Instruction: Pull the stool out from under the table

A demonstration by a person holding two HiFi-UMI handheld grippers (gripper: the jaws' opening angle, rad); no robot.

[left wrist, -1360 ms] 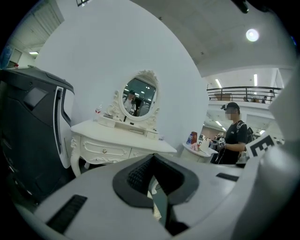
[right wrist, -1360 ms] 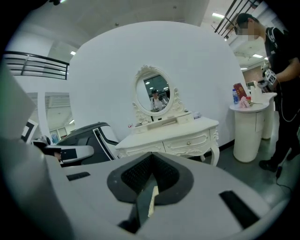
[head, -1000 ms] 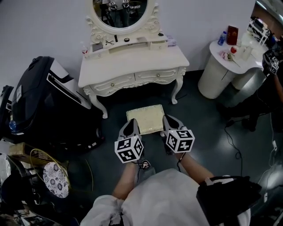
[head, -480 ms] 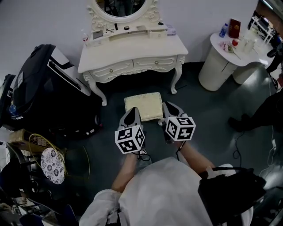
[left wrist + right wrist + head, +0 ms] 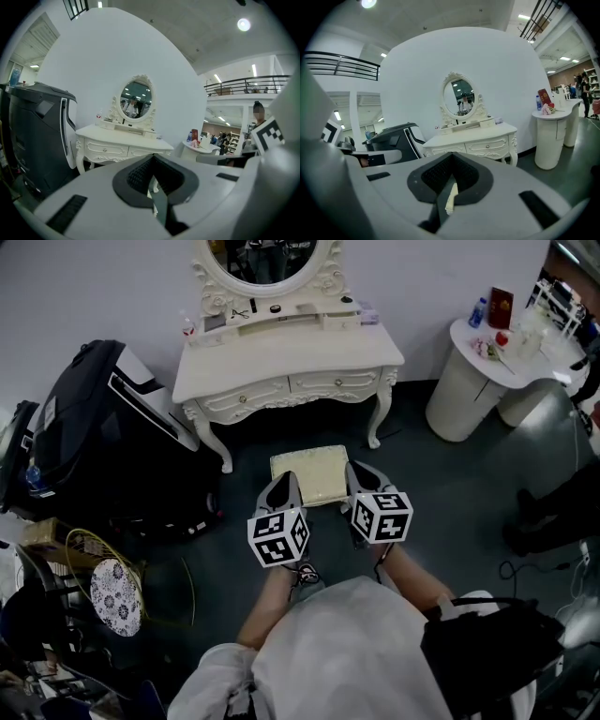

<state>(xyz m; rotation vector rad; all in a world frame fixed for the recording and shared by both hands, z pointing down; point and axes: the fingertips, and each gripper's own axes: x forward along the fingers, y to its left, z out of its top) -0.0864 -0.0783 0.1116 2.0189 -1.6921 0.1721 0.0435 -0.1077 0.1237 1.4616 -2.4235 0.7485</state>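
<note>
The stool (image 5: 310,474) has a cream cushioned top and stands on the dark floor, just in front of the white dressing table (image 5: 281,360) and out from under it. My left gripper (image 5: 281,487) lies at the stool's near left corner and my right gripper (image 5: 357,474) at its near right corner. In the left gripper view the left gripper (image 5: 152,177) has its jaws together, with a pale sliver showing in the slit. In the right gripper view the right gripper (image 5: 450,179) is also shut, with a cream strip seen through its slit. Whether either one touches the stool is hidden.
A large black machine (image 5: 103,437) stands left of the table. A round white stand (image 5: 469,381) with bottles is at the right. A gold wire basket (image 5: 103,587) and clutter sit near left. A person's legs (image 5: 553,512) are at the far right.
The head view has shifted a little, so everything sits slightly higher in it. Stool and grippers keep their places relative to the table. The person at the right has moved further right.
</note>
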